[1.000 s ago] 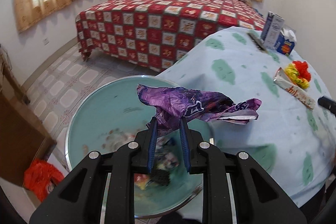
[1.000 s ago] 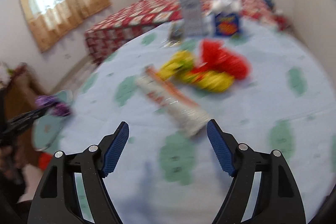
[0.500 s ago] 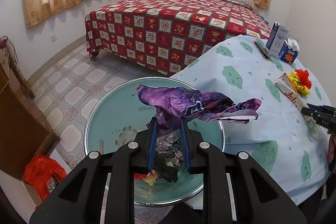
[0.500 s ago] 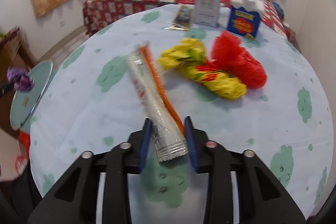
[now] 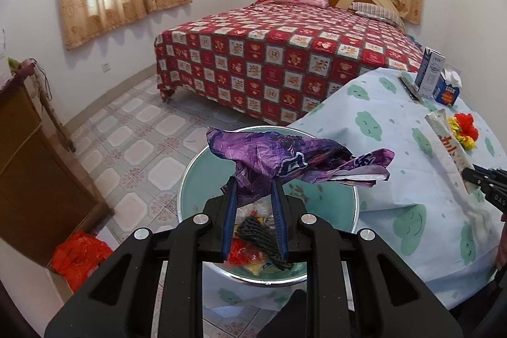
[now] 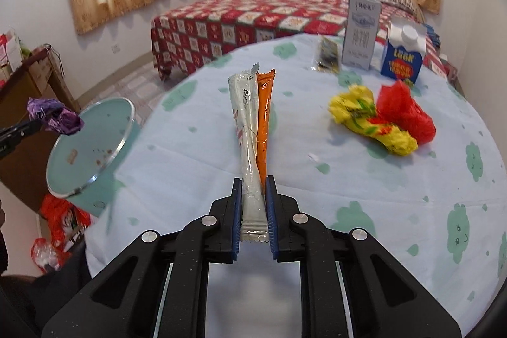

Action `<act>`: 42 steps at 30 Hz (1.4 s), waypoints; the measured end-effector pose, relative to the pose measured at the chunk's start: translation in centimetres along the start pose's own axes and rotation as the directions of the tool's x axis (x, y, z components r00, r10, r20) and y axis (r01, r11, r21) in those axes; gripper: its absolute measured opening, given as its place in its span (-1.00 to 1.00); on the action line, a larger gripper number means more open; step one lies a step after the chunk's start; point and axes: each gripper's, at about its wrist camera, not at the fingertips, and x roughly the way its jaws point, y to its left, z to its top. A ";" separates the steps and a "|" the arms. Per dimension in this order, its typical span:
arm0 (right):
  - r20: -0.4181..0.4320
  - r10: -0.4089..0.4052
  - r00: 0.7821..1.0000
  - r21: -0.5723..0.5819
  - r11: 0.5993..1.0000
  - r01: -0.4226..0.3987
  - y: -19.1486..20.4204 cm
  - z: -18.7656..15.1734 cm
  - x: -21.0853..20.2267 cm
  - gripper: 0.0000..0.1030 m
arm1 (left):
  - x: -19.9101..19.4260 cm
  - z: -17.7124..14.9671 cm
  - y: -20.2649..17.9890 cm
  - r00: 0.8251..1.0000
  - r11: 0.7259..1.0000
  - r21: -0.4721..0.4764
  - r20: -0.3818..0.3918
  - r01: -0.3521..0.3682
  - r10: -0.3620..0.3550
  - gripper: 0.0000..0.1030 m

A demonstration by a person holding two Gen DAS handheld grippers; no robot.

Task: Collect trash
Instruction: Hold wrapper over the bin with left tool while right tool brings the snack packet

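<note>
My left gripper (image 5: 253, 189) is shut on a crumpled purple wrapper (image 5: 285, 157) and holds it over the teal trash bin (image 5: 329, 205), which holds several bits of trash. My right gripper (image 6: 253, 182) is shut on a long white and orange snack wrapper (image 6: 253, 122) lifted off the round table (image 6: 364, 179). The purple wrapper (image 6: 52, 114) and the bin (image 6: 88, 144) also show at the left of the right wrist view. The right gripper (image 5: 481, 179) shows at the right edge of the left wrist view, with the snack wrapper (image 5: 446, 138).
A yellow wrapper (image 6: 370, 119) and a red bag (image 6: 402, 113) lie on the table. A white carton (image 6: 361, 30), a blue carton (image 6: 402, 56) and a small dark packet (image 6: 326, 56) stand at its far edge. A bed (image 5: 285, 59) is behind. A wooden cabinet (image 5: 35, 167) stands left.
My right gripper closed on the white and orange snack wrapper and raised it off the table. My left gripper kept its hold on the purple wrapper and rose a little above the bin.
</note>
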 end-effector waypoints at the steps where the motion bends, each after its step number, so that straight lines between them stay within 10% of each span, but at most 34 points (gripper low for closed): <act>1: 0.007 0.000 1.000 0.001 1.000 0.000 0.3 0.1 -0.2 -0.71 | -0.2 -0.1 0.0 1.000 1.000 0.003 0.001 0.002 -0.002 -0.58; 14: 0.133 0.034 0.990 -0.038 0.999 -0.029 4.8 2.0 -2.0 -0.71 | -2.5 -0.7 0.6 0.999 1.000 -0.011 0.041 -0.005 0.006 -0.58; 42: 0.110 0.123 0.986 -0.163 0.981 -0.104 11.8 3.5 0.4 -0.71 | -2.7 -1.1 4.4 0.989 0.990 -0.081 0.085 -0.113 0.120 -0.58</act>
